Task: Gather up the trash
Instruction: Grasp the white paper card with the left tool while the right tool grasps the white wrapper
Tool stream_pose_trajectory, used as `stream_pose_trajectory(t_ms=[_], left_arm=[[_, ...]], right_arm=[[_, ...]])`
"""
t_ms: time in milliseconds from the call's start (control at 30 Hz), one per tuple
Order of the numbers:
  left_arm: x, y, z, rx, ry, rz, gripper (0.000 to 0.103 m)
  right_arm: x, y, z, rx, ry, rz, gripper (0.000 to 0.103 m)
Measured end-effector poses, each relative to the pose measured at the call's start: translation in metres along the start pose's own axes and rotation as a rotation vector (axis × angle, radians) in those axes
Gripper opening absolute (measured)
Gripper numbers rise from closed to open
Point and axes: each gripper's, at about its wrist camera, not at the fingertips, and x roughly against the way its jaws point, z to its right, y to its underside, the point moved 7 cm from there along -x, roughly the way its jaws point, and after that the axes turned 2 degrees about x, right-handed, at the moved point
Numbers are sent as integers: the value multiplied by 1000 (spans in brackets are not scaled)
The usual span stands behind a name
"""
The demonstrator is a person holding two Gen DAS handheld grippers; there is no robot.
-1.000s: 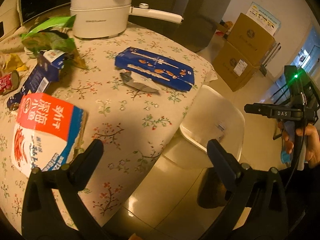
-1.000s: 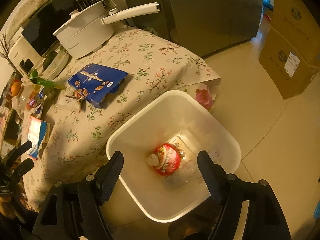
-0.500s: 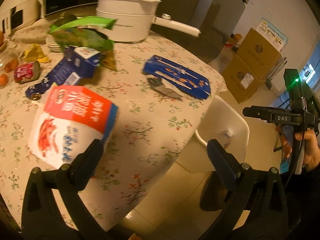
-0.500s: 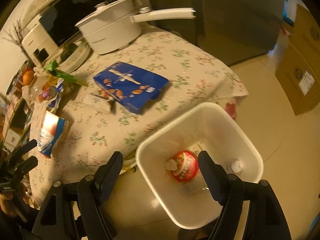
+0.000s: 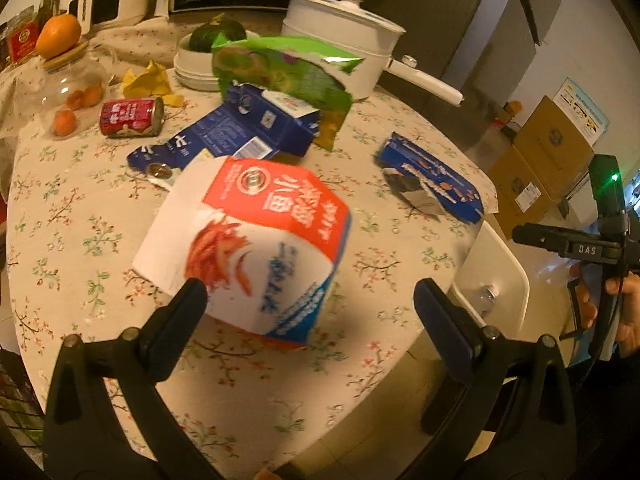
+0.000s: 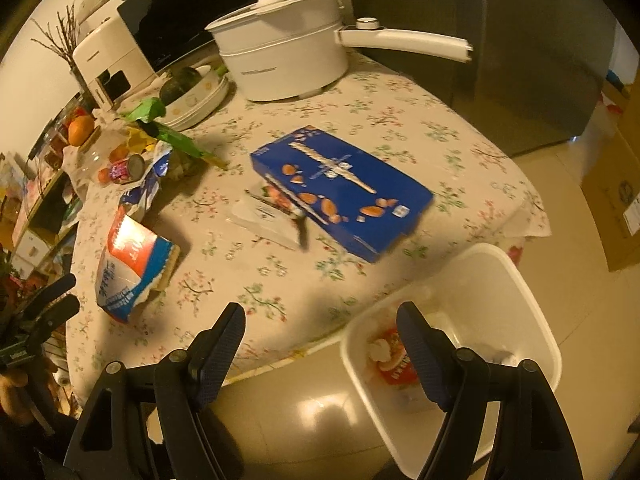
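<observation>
Both tongs, spread and empty, had swung from the bin to the table edge; left gripper neared the carton.

We're holding both grippers out in front and tipping them steeply downward. Our left gripper is standing with its jaws spread wide and nothing clamped between them. Our right gripper is doing the same, jaws wide apart with nothing gripped. Off at the edge of the left camera we're seeing our right hand wrapping around its gripper's handle. In the right camera, our left hand is peeking in at the far edge, mostly hidden.
</observation>
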Motion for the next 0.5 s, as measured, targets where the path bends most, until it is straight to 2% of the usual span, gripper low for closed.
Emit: stream_pose_trajectory(t_ms=[267, 400, 500], left_arm=[[-5, 17, -35, 196, 40, -76, 102], [-9, 23, -48, 365, 131, -79, 102], [-19, 24, -51, 450, 205, -78, 93]], right_arm=[[-10, -6, -18, 13, -12, -8, 80], [-13, -7, -19, 16, -9, -12, 80], [-14, -8, -15, 1, -6, -15, 80]])
